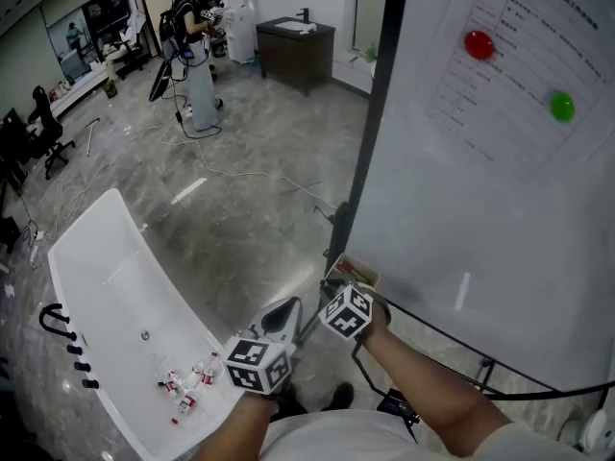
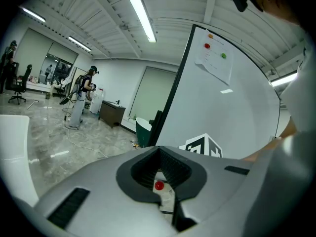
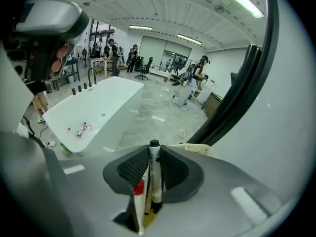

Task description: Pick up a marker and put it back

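**Head view.** The left tool [image 1: 281,313] and the right tool [image 1: 348,296], each carrying a cube of square markers, are held low and side by side. A whiteboard [image 1: 500,209] stands ahead and to the right of both. A cream tray [image 1: 354,271] at its foot lies just beyond the right tool. A printed sheet [image 1: 509,75] is fixed high on the board under a red magnet [image 1: 479,44] and a green magnet [image 1: 561,107]; its print is too small to be read. A white bathtub [image 1: 106,286] lies to the left of the left tool.

**Left gripper view.** The pads of the left tool are drawn together, with nothing held between them. No lettering is shown.

**Right gripper view.** The right tool is clamped on a black-capped marker [image 3: 155,177]. The marker is held in line with the pads, and its cap projects past their tips. The tray is seen just beyond the tips. The barrel label cannot be read.

**Risk, as judged.** The projecting cap could be knocked against the tray rim or board frame. The marker could then be pivoted in the pads, or dropped short of the tray onto the floor.
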{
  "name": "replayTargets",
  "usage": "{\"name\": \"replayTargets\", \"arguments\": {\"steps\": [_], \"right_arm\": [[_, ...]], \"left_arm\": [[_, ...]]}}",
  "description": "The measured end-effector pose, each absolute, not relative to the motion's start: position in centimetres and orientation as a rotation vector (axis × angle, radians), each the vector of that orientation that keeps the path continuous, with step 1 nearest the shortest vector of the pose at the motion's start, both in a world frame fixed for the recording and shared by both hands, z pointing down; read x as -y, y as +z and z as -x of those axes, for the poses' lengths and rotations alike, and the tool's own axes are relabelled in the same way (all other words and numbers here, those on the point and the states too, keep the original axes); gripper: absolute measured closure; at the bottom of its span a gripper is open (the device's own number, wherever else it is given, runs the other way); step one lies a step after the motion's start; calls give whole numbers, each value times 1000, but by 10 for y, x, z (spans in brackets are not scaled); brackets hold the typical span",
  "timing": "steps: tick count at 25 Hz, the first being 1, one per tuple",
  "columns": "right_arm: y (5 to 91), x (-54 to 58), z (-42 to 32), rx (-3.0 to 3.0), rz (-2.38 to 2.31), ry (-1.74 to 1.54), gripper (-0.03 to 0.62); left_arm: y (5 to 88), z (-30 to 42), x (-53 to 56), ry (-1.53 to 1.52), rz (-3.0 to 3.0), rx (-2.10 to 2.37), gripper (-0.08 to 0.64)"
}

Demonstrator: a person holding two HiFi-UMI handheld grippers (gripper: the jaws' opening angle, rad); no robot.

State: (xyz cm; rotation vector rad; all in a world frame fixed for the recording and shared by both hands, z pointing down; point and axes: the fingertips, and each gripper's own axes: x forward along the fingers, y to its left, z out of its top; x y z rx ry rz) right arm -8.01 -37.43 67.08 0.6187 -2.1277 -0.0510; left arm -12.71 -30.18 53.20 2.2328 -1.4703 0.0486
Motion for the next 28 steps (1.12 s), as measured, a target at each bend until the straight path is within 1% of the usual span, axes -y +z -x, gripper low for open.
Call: {"name": "replayTargets", "arguments": {"steps": [8, 17, 23, 28], "right_arm": [[640, 373, 73, 2210, -699, -79, 525], [558, 363, 47, 2475, -939, 89, 525], [490, 350, 18, 2614, -1143, 87, 525], [473, 346, 6, 2649, -1220, 98, 525]], "left_arm": [[527, 120, 300, 53, -2260, 1446, 555], [503, 96, 304, 46, -2345, 1405, 555], [474, 80, 313, 9, -2418, 1405, 557], [459, 70, 318, -18, -2465, 1395, 557]]}}
